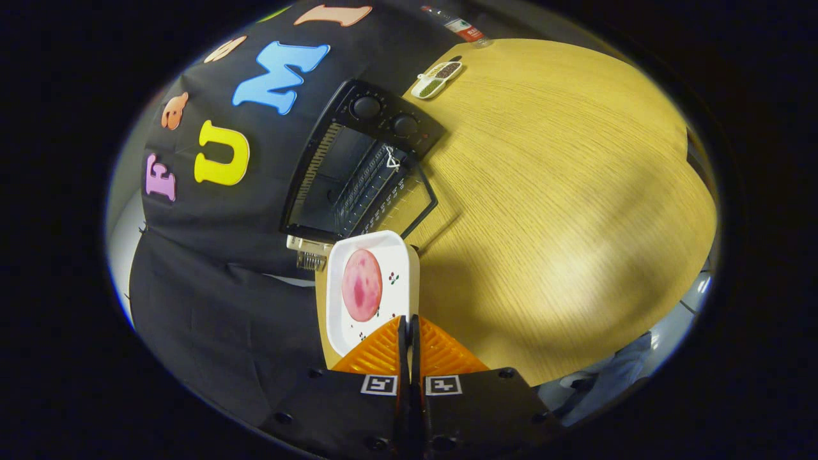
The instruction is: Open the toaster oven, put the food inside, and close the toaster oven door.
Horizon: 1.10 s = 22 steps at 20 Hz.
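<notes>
Fingers (pixel 408 319) pinched on the plate (pixel 372 291) rim — keep it level, ham (pixel 362 285) steady, toward the open oven (pixel 358 169).

Pale wood-grain tabletop (pixel 562 191), round-edged, lit brightly across the middle and shadowed toward the near side. At its far edge, a small white divided dish (pixel 437 79), oblong, with two compartments: green grains in one, dark brown grains in the other. Just beyond the dish, off past the tabletop's rim, a clear plastic bottle (pixel 459 25) lying tilted, with a red and white label; contents not discernible. Behind and alongside the tabletop, black cloth wall (pixel 211 306), creased, hanging down past the tabletop's edge. Below the near rim, a patch of blue-grey fabric (pixel 613 377), too blurred to identify.
</notes>
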Motion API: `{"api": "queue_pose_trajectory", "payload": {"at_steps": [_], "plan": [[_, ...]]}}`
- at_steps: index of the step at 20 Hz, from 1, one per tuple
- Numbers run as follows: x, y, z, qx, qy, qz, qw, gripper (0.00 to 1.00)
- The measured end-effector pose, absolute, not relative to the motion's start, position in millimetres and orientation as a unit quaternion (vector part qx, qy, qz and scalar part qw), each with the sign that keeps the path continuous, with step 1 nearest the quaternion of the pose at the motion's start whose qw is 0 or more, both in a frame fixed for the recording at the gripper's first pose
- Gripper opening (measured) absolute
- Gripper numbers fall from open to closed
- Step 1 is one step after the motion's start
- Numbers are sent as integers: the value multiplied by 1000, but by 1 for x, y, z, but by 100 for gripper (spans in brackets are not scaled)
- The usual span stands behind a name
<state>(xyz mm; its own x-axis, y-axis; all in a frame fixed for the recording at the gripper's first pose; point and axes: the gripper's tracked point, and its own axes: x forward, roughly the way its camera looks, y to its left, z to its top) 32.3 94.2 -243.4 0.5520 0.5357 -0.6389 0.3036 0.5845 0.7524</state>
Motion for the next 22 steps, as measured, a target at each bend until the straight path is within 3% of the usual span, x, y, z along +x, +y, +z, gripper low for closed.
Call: {"api": "queue_pose_trajectory", "payload": {"at_steps": [10,22], "plan": [[75,142,-231,550,392,15,737,2],[160,159,-247,590,359,-56,721,2]]}}
